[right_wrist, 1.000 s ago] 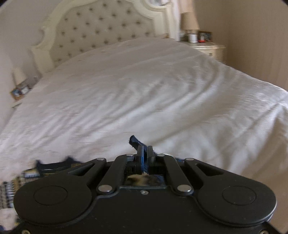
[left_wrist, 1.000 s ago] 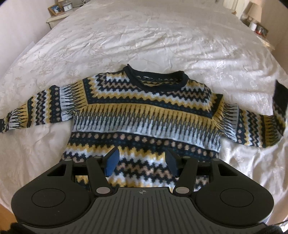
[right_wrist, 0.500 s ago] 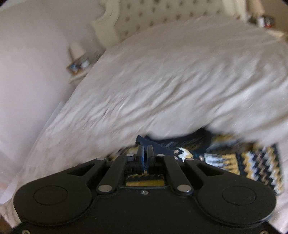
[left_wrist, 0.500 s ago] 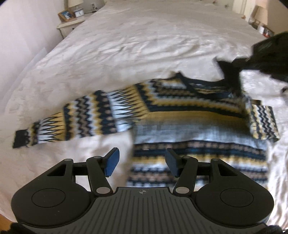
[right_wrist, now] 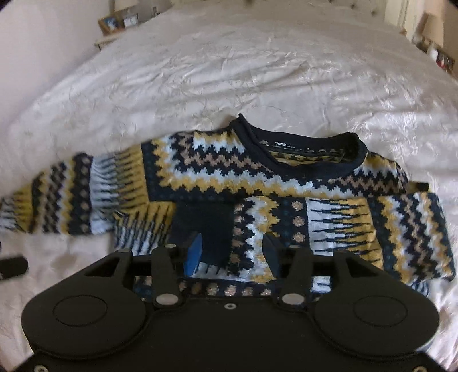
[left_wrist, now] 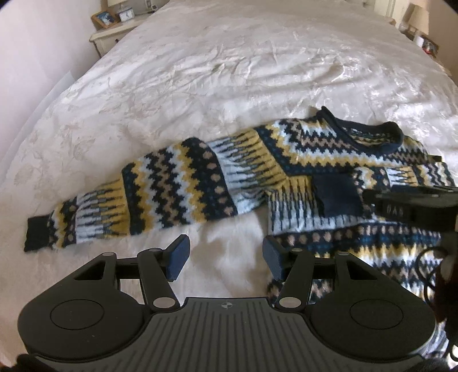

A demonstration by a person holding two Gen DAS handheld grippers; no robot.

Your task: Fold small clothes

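A patterned knit sweater (left_wrist: 300, 154) in navy, yellow, white and tan lies flat on the white bedspread (left_wrist: 229, 57). Its right sleeve (right_wrist: 329, 226) is folded across the chest, dark cuff (right_wrist: 206, 226) near the middle. Its left sleeve (left_wrist: 148, 191) lies stretched out to the left. My right gripper (right_wrist: 230, 251) is open just above the folded cuff, holding nothing; it also shows at the right edge of the left wrist view (left_wrist: 409, 200). My left gripper (left_wrist: 226, 257) is open and empty over bare bedspread, below the left sleeve's armpit.
A bedside table (left_wrist: 111, 37) with picture frames stands at the far left of the bed. Another nightstand with a lamp (left_wrist: 420, 25) stands at the far right. The bed's left edge runs along a pale wall (left_wrist: 34, 57).
My right gripper carried the right cuff over the chest, laid it down and opened. My left gripper moved left from over the sweater's hem to beside the left sleeve.
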